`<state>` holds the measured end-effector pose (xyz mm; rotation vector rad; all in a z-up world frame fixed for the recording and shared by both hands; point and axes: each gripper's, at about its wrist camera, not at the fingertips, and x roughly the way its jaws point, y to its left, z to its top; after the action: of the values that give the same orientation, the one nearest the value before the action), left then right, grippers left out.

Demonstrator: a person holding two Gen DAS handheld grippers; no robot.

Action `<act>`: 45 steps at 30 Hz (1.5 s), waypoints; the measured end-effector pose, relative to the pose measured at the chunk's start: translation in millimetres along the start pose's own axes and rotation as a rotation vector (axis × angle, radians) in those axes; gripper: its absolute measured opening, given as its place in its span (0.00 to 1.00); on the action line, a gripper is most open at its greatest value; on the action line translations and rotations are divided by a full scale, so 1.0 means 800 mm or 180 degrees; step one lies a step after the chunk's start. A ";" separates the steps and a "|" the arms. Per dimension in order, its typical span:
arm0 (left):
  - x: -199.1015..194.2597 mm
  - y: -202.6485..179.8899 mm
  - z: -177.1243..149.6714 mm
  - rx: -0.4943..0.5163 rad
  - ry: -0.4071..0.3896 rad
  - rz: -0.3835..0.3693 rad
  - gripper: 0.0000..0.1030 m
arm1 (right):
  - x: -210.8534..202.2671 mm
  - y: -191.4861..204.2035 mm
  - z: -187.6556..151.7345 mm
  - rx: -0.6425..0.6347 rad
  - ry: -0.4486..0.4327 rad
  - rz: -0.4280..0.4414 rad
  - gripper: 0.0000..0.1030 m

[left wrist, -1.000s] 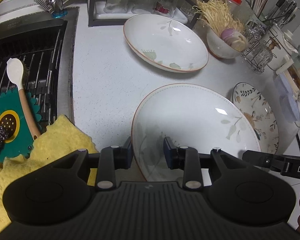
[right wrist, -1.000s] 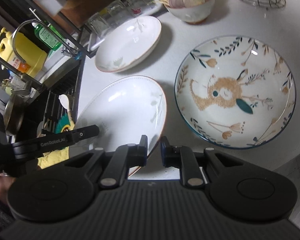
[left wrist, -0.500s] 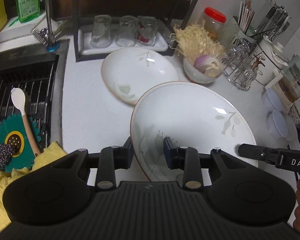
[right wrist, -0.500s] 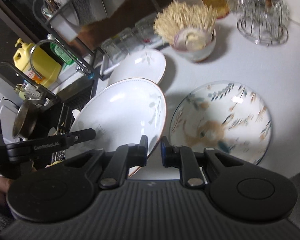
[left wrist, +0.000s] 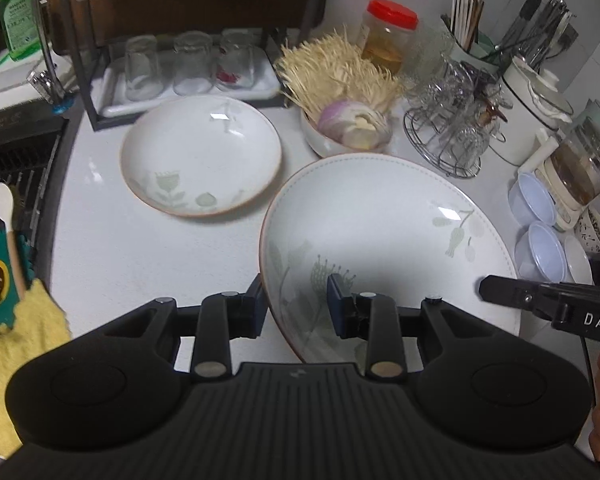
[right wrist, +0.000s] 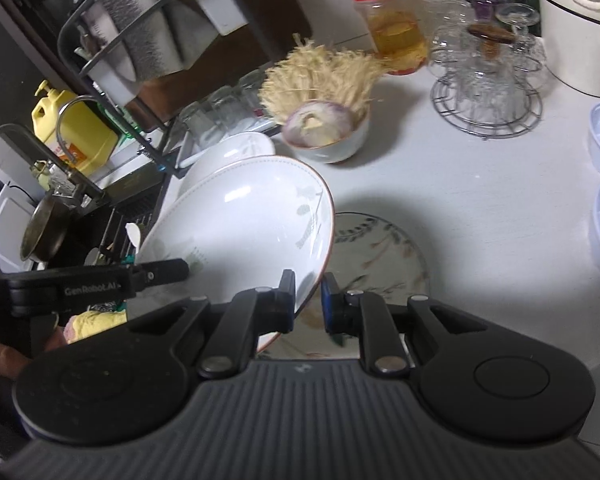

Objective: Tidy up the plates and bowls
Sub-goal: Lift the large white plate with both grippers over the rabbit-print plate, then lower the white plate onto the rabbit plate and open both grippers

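Observation:
A large white plate with pale green leaf prints (left wrist: pixel 384 240) is held off the counter by both grippers. My left gripper (left wrist: pixel 296 306) is shut on its left rim. My right gripper (right wrist: pixel 308 300) is shut on its right rim; the plate (right wrist: pixel 236 232) tilts up there. A second white leaf plate (left wrist: pixel 200 160) rests on the counter at the back left, partly hidden behind the held plate in the right wrist view (right wrist: pixel 236 150). A patterned plate with a blue rim (right wrist: pixel 380 256) lies on the counter below the held plate.
A bowl of enoki and onion (left wrist: pixel 348 128) stands behind the plates. A glass tray (left wrist: pixel 184 68), wire glass rack (left wrist: pixel 448 136), jar (left wrist: pixel 388 36), kettle (left wrist: pixel 532 112) and small lilac bowls (left wrist: pixel 536 220) line the back and right. The sink (left wrist: pixel 16 184) and yellow cloth (left wrist: pixel 16 356) are left.
Both grippers have lifted the large white plate off the counter and carried it right, over the patterned plate, which it now partly covers.

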<state>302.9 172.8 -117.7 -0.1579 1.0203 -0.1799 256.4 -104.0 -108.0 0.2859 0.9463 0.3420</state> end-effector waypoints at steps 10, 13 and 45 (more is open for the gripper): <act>0.052 -0.044 -0.025 -0.0145 0.0152 0.0044 0.35 | 0.009 -0.061 -0.013 -0.0125 0.0104 -0.0032 0.16; 0.063 -0.050 -0.034 -0.0217 0.0191 0.0034 0.35 | 0.015 -0.075 -0.017 -0.0155 0.0139 -0.0039 0.16; 0.086 -0.013 -0.068 -0.1268 0.0185 -0.0131 0.37 | 0.093 -0.096 -0.007 -0.0412 0.0407 -0.0039 0.17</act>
<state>290.4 144.9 -200.9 -0.5384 1.1031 -0.0164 303.9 -142.8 -195.3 0.1409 1.0463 0.4122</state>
